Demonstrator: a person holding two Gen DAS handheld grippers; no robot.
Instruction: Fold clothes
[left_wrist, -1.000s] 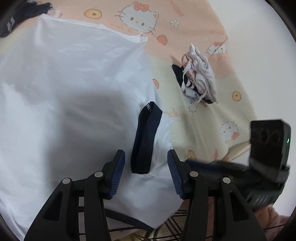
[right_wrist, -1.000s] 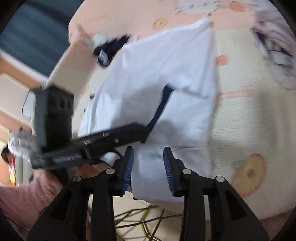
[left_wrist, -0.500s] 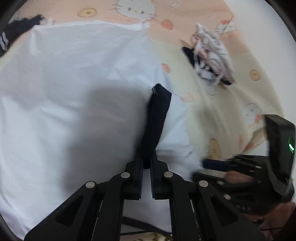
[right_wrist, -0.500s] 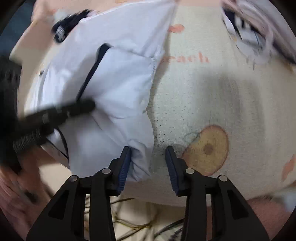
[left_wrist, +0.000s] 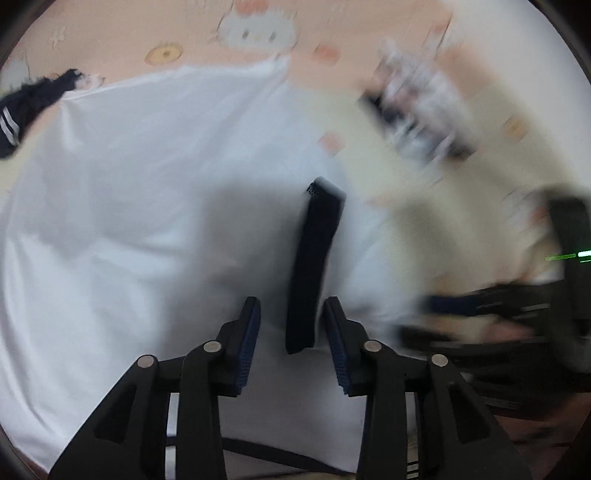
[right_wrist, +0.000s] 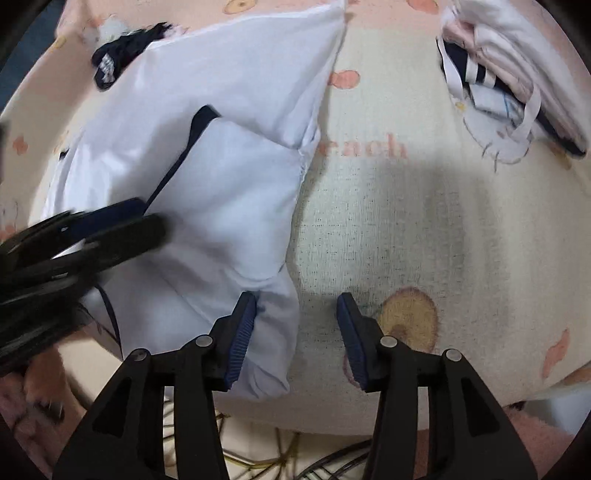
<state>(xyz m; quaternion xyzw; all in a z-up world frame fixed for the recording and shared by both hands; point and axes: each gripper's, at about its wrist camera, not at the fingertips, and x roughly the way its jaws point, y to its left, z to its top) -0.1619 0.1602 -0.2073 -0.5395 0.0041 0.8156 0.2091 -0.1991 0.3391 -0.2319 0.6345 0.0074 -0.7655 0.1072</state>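
Note:
A white shirt (left_wrist: 140, 192) lies spread on the cartoon-print blanket, its navy cuff (left_wrist: 314, 266) running up from between the fingers of my left gripper (left_wrist: 291, 343). The left gripper is open, with the cuff's lower end lying loose in the gap. In the right wrist view the same shirt (right_wrist: 221, 177) lies partly folded with a thin navy trim line (right_wrist: 177, 162). My right gripper (right_wrist: 295, 332) is open at the shirt's near corner; its left fingertip (right_wrist: 243, 317) touches the cloth and the right one is over bare blanket. The left gripper (right_wrist: 85, 236) shows blurred at the left.
A pile of folded pink, white and navy clothes (right_wrist: 509, 88) sits at the far right of the blanket (right_wrist: 424, 221). A dark striped garment (right_wrist: 122, 55) lies beyond the shirt's far corner. The bed's near edge runs just under both grippers, with cables (right_wrist: 258, 458) below it.
My left gripper, shut on the navy cuff half a second ago, has opened and let it go. My right gripper has opened wider at the shirt's corner.

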